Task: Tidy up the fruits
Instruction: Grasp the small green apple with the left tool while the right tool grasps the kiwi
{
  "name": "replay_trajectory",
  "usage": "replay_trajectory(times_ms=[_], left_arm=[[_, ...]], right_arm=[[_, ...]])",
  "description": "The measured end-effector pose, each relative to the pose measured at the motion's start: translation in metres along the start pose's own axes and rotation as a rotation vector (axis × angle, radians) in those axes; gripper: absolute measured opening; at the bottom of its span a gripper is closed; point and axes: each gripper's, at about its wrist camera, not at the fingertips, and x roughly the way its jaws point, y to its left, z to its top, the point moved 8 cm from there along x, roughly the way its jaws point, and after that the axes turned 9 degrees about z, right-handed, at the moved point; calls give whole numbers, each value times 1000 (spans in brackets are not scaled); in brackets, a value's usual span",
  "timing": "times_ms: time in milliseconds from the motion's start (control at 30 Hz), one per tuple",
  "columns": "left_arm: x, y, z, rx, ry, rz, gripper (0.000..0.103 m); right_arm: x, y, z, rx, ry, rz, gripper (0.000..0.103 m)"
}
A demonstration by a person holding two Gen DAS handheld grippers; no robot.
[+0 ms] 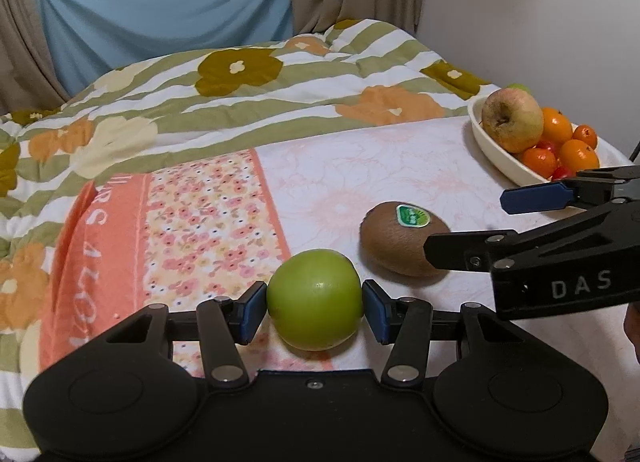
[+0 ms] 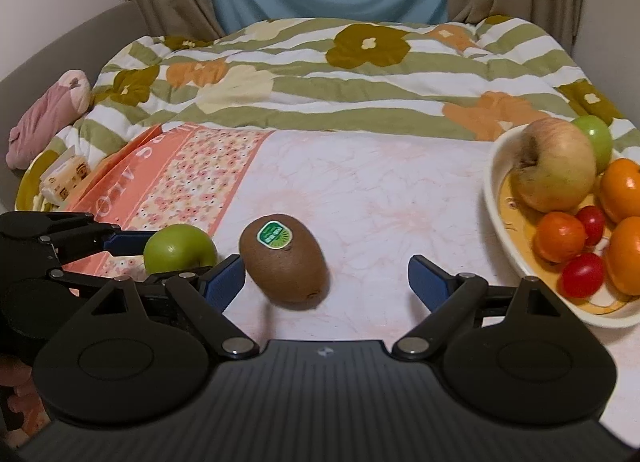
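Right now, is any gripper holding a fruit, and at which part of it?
The left gripper holds the green apple, its pads on the apple's two opposite sides at mid-height. The right gripper is open around the kiwi and holds nothing.

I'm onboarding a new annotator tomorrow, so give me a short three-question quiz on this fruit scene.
1. True or false: the left gripper has its fingers closed on the round green apple.
2. Which fruit lies between the right gripper's open fingers?
A. brown fuzzy kiwi with green sticker
B. orange tangerine
C. red cherry tomato
3. Fill in: the large yellowish apple rests in the ___.

Key: 1 true; 2 A; 3 cream oval bowl.
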Motion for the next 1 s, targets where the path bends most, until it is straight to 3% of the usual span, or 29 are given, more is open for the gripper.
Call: replay_trajectory(times_ms=[200,367,567,667,1000], left_arm=[[-3,8,-6,5,7,18,56],[-4,10,-8,3,10,8,56],[-7,10,-10,-1,17,21,56],[-8,11,-11,-7,20,29,56],[-20,16,-5,-38,8,61,56]], right_arm=[[15,5,-1,-25,9,41,100],[29,8,0,-71,37,74,87],[37,14,1,-137,51,101,85],[40,18,1,-165,68,123,68],[23,24,7,-173,28,134,66]])
